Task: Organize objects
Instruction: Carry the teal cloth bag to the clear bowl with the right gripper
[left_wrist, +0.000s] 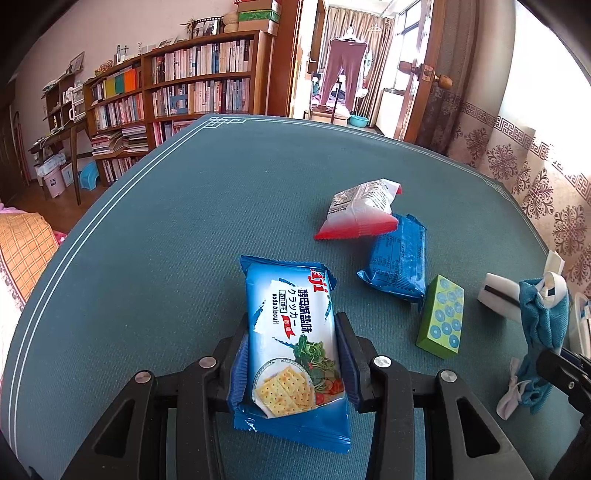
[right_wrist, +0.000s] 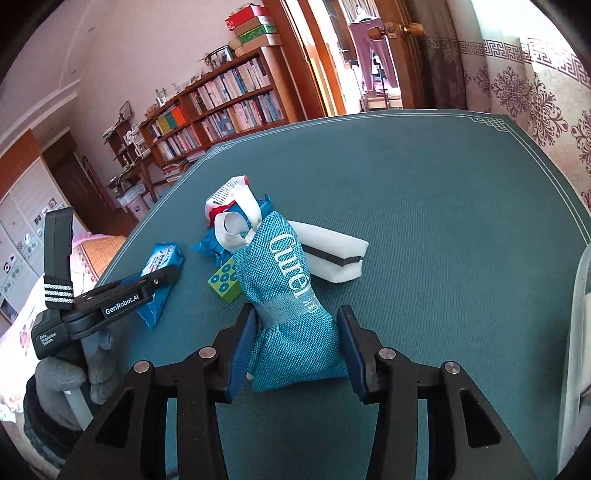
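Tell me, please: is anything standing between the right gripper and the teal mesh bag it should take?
Nothing visible does. The right gripper already has the teal mesh bag between its pads, which press on its lower part. The white sponge and the green box lie behind the bag, not in front.

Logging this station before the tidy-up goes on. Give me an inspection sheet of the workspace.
Surface: green table mat, white border lines.
Job's things: soda biscuit pack; teal mesh pouch; dark blue packet; red-edged packet; green block; white case.
Clutter: nothing seen.
Grippers: left gripper shut on the biscuit pack; right gripper shut on the pouch.
Cables: nothing seen.
Surroundings: bookshelf, patterned curtain, open doorway.
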